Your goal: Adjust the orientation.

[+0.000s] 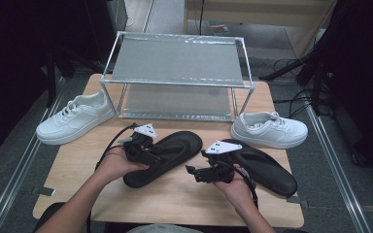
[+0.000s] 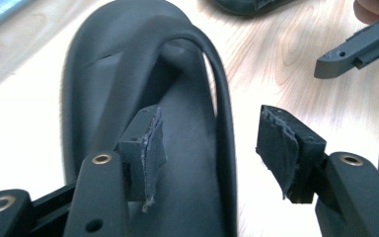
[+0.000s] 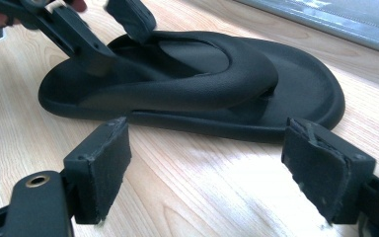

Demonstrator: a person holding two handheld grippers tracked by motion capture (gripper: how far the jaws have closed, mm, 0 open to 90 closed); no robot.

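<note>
While both hand-held grippers stand wide, two black sandals lie flat on the counter [image 1: 175,194].
The left hand-held gripper [image 2: 209,148] straddles the left sandal's [image 1: 162,158] strap without gripping; the right hand-held gripper [image 3: 205,168] hangs empty, just beside the right sandal [image 1: 264,167].

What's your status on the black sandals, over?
Left gripper open over left sandal, pads clear of the strap. Right gripper open, empty. Right sandal flat on table. Nothing in the way.
</note>
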